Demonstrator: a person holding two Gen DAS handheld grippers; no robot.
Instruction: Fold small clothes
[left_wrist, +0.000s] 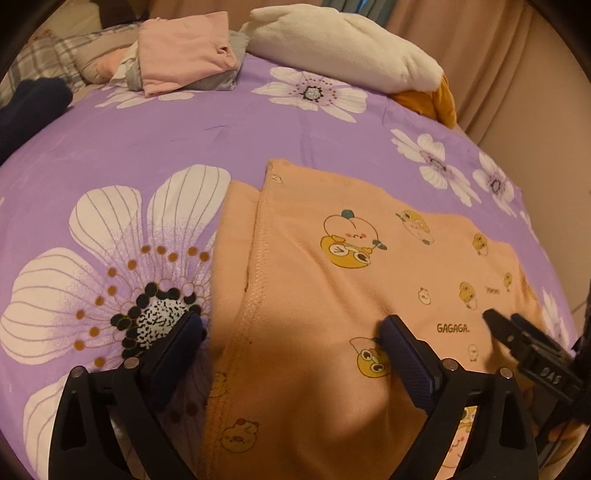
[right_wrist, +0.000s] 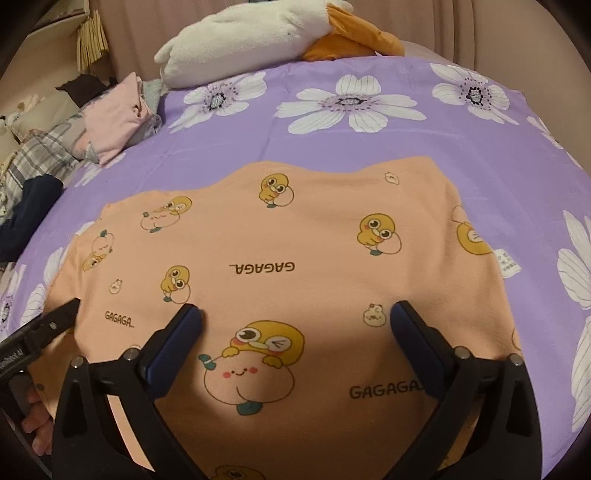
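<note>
a peach garment (right_wrist: 295, 258) printed with yellow ducklings and "gagaga" lies flat and folded on the bed, right under the open right claw (right_wrist: 295, 314). its stitched hem edge runs between the spread fingers of the left claw (left_wrist: 291, 328).

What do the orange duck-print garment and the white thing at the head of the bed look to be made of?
Orange garment: probably soft cotton-type knit with a matte finish; it lies limp, and a stitched hem shows along its left edge in the left wrist view. White item: likely plush or fleece, with a fuzzy, puffy surface. Neither fibre can be confirmed by sight.
</note>
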